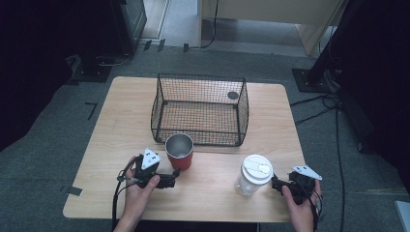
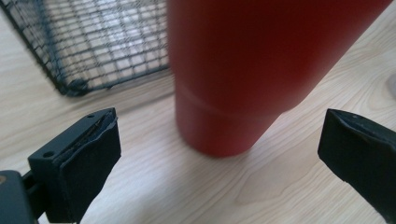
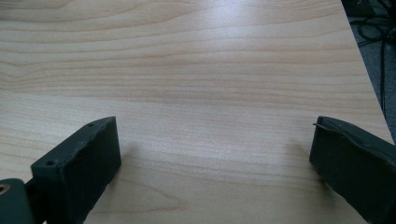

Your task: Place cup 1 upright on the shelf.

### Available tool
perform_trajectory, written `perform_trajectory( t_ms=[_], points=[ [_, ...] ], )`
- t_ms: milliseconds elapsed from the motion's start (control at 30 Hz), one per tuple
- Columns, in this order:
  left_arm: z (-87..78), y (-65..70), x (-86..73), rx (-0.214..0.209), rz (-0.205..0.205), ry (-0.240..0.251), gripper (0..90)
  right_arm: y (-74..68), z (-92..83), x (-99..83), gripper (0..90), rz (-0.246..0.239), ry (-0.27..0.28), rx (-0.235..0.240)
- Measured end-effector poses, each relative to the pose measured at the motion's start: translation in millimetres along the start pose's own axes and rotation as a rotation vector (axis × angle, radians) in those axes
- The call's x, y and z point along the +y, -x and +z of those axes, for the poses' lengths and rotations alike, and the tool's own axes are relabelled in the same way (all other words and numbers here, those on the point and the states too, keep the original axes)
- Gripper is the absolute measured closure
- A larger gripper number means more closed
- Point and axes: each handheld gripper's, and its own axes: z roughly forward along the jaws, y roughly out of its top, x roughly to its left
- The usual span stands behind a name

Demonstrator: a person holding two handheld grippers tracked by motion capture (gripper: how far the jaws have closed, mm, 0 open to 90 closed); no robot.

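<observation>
1. The red cup (image 1: pixel 180 152) stands upright on the worktop (image 1: pixel 212 188), just in front of the wire basket (image 1: pixel 199 109).
2. The cup is red on the outside and shiny grey metal on the inside. It is round, open at the top, and gets a bit thinner toward the bottom.
3. In the left gripper view the cup (image 2: pixel 252 74) looks smooth and plain, with a thin line running around it near the bottom.
4. The left gripper (image 1: pixel 172 180) sits right next to the cup. Its fingers (image 2: pixel 88 163) are spread wide, one on each side of the cup, and they are not touching it.
5. The right gripper (image 1: pixel 276 184) rests near the clear jar (image 1: pixel 252 175). Its fingers (image 3: pixel 88 163) are spread wide too, with bare wood between them.
6. The jar is see-through plastic with a round white lid. It stands well apart from the cup.
7. The basket is black wire mesh, shaped like a box with an open top.
8. The worktop is pale wood with soft wavy lines and rounded corners.
</observation>
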Motion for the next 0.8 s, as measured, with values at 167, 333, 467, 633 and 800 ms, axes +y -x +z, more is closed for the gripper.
perform_trajectory(
  t_ms=[167, 333, 467, 633, 800],
  points=[
    [4.8, 7.3, 9.1, 0.016, 0.004, 0.014, 0.0, 0.0, 0.0, 0.0, 1.9, 0.0, 0.0, 0.0],
    [10.5, 12.9, 17.0, 0.022, 0.018, 0.038, 0.0, 0.0, 0.0, 0.0, 1.9, 0.0, 0.0, 0.0],
    [16.3, 16.9, 22.0, 0.042, 0.019, 0.034, 0.0, 0.0, 0.0, 0.0, 1.9, 0.0, 0.0, 0.0],
    [21.0, 19.9, 26.6, 0.054, 0.018, 0.037, 0.0, 0.0, 0.0, 0.0, 1.9, 0.0, 0.0, 0.0],
    [26.0, 22.1, 32.6, 0.078, 0.005, 0.031, 1.2, 0.0, 0.0, 0.0, 1.9, 0.0, 0.0, 0.0]
  ],
)
